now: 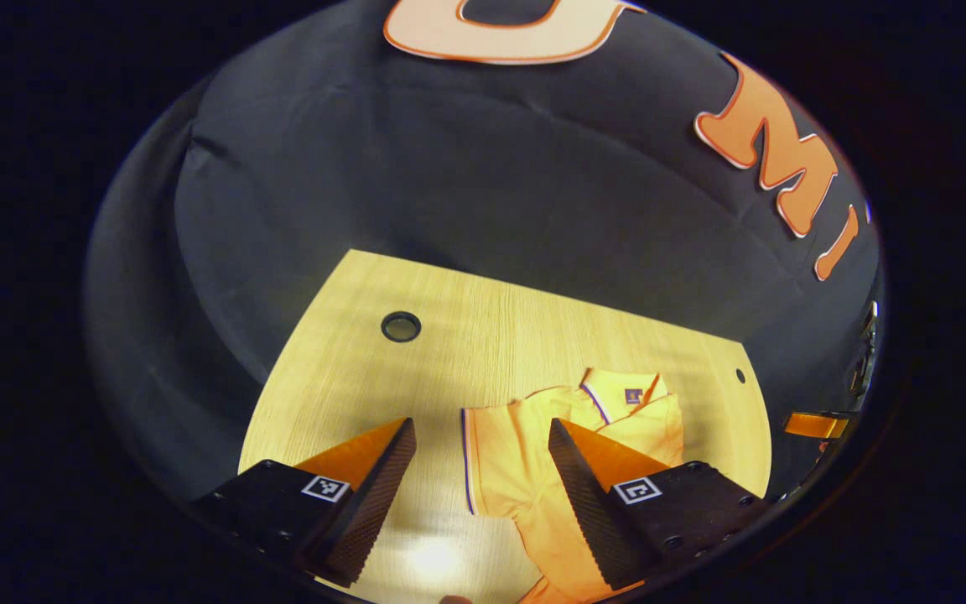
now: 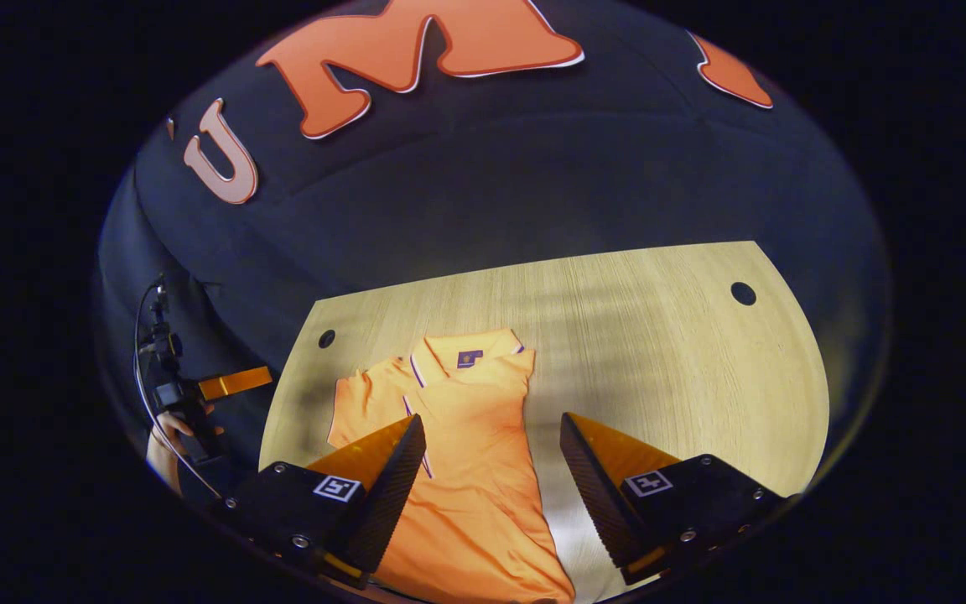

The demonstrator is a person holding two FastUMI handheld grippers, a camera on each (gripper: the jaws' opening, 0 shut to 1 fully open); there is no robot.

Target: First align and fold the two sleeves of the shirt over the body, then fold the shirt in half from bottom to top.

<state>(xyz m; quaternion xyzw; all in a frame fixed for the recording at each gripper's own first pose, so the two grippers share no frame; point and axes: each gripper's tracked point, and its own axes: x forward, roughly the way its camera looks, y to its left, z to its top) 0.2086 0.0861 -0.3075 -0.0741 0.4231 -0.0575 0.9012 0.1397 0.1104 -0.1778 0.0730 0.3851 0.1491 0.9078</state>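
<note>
Both grippers hover spread wide and empty above the wooden table (image 2: 659,335): the left gripper (image 1: 479,491) over bare wood beside the orange shirt (image 1: 516,461), the right gripper (image 2: 491,486) over the shirt's body. Its collar (image 2: 470,356) points toward the far wall, both sleeves look folded in.

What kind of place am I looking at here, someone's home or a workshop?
Probably a recording booth set up for demonstrations, not a home. A black cloth wall wraps around a bare wooden table with cable holes, and one orange polo shirt lies on it between two open hand-held grippers.
</note>
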